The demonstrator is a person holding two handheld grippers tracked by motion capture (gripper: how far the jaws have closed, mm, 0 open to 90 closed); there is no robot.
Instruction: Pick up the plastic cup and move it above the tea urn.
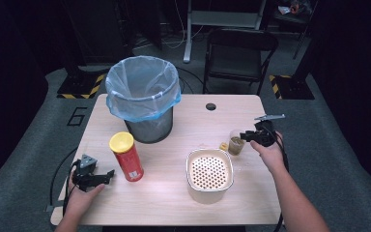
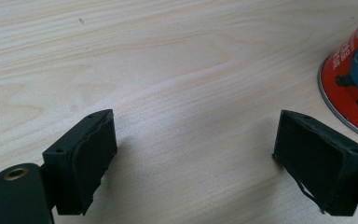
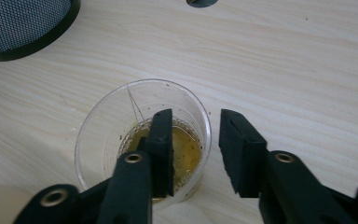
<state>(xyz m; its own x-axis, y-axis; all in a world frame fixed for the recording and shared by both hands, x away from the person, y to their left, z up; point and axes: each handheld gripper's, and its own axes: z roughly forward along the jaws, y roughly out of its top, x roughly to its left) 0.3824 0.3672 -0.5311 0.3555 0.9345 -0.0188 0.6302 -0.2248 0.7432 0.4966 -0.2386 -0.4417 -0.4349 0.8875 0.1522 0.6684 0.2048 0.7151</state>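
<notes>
Straddling the cup's (image 3: pixel 142 140) near rim, my right gripper (image 3: pixel 196 149) stands part open, pads off the wall, clamping nothing.

Lined mesh bin (image 1: pixel 143 99), red canister (image 1: pixel 127 156), perforated-lid container (image 1: pixel 209 175) on table (image 1: pixel 174 203).

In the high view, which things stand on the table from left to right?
Left tool → red can with yellow lid → mesh bin with blue bag → perforated beige container → clear cup of yellowish liquid → right tool.
</notes>
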